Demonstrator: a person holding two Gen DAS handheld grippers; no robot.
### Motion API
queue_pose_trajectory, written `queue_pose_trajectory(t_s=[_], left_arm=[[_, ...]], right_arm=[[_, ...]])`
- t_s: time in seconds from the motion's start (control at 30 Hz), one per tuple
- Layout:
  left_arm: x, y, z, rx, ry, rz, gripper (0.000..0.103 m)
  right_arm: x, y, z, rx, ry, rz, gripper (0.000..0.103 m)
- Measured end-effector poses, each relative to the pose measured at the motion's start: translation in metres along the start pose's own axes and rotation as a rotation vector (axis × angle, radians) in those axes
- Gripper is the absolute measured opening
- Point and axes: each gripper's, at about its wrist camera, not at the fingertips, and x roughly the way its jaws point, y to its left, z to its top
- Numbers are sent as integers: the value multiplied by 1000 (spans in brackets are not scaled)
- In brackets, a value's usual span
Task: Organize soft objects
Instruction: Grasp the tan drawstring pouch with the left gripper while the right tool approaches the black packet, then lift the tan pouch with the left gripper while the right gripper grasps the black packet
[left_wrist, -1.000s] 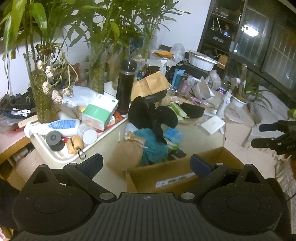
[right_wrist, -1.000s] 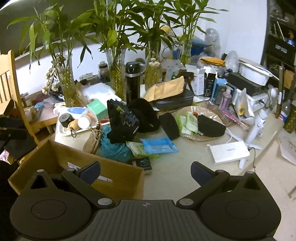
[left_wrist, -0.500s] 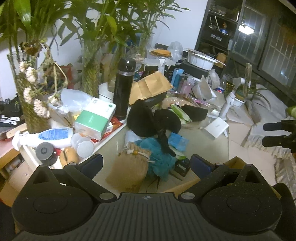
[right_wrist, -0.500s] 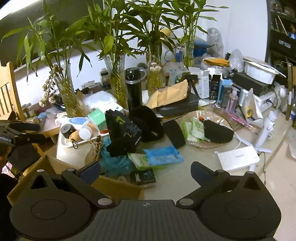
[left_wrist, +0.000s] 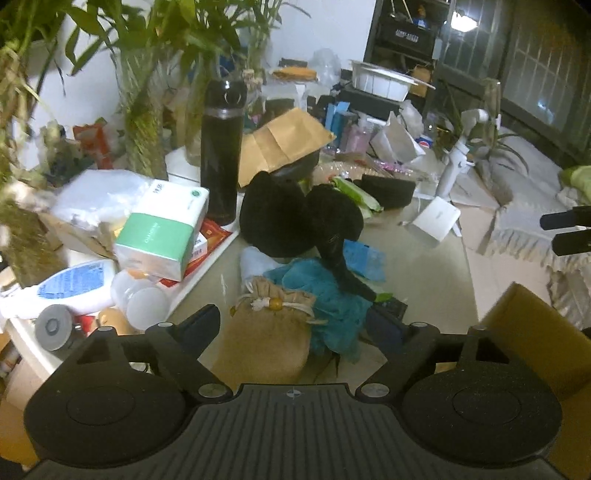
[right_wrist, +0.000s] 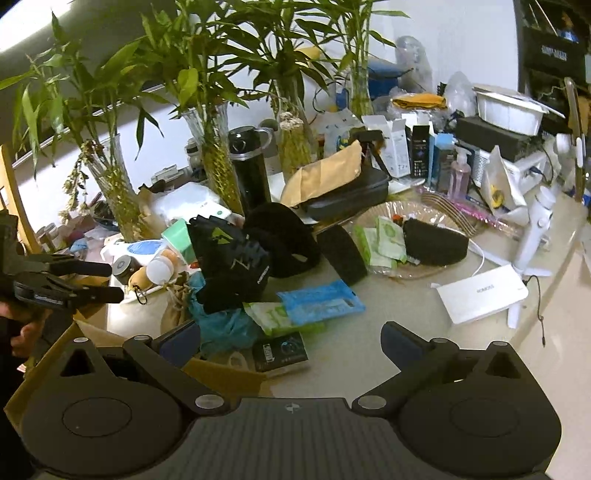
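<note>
A tan burlap drawstring pouch (left_wrist: 266, 336) lies on the table against a teal cloth (left_wrist: 325, 295). Behind them sit a black hat (left_wrist: 288, 218) and black gloves (right_wrist: 229, 258). My left gripper (left_wrist: 299, 325) hangs low over the pouch. Its jaws are closing, with the pouch and the cloth's edge between the fingers, but the pads do not press on them. In the right wrist view the left gripper (right_wrist: 110, 282) shows at the left edge. My right gripper (right_wrist: 290, 339) stands open over a small black packet (right_wrist: 280, 350), holding nothing.
A cardboard box (left_wrist: 532, 332) stands at the table's near edge. A white tray (left_wrist: 207, 258) holds a tissue pack (left_wrist: 162, 229) and bottles. Also there: a black flask (left_wrist: 221, 147), bamboo vases (right_wrist: 214, 162), a blue wipes pack (right_wrist: 317, 302), a glass plate (right_wrist: 417, 269) and a white box (right_wrist: 484, 291).
My left gripper has moved forward and down onto the pouch, so the box has slid to the lower right; its fingers stand closer together. My right gripper has edged nearer the table.
</note>
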Motion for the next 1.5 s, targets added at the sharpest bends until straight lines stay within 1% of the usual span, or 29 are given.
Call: queue_pose_trajectory(t_s=[0.1,0.27,0.37,0.47,0.5,0.53,0.57,0.67,0.7,0.73,0.77,0.8,0.83,0.93,1.23,1.37,1.5], left_arm=[[16,7,2,-12,29,-33,84],[43,17,8,-25,91,-61,82],[58,18,13,2,137,-66,79],[70,21,16,12,169,-93,76],[75,22,17,14,183,-101,72],[79,22,18,16,192,-105,66],[84,22,19,20,207,-109,63],[94,22,18,21,235,-113,49],[95,21,17,18,241,-116,39],[96,21,15,15,242,-115,32],[95,20,14,16,237,-109,29],[92,19,13,20,229,-100,21],[90,19,12,19,222,-88,18],[77,21,11,-2,194,-80,16],[33,12,10,8,79,-41,13],[12,6,15,1,17,-39,13],[-6,-4,22,20,-41,-36,13]], right_arm=[[6,-5,0,12,6,-7,103],[16,-12,-1,36,18,-13,103],[21,-16,-2,49,24,-17,103],[25,-20,-3,63,27,-20,103],[27,-21,-2,70,28,-21,103],[27,-22,-2,76,29,-21,103],[28,-23,-3,83,30,-19,103],[30,-25,-3,96,31,-17,103],[30,-25,-3,98,31,-18,103],[31,-25,-4,99,32,-17,103],[31,-25,-4,98,33,-16,103],[32,-25,-4,95,34,-17,103],[32,-24,-4,91,33,-19,103],[31,-23,-3,82,26,-24,103],[29,-27,4,87,-9,-24,103],[34,-30,9,91,-11,-18,103],[37,-30,17,81,-14,-4,103]])
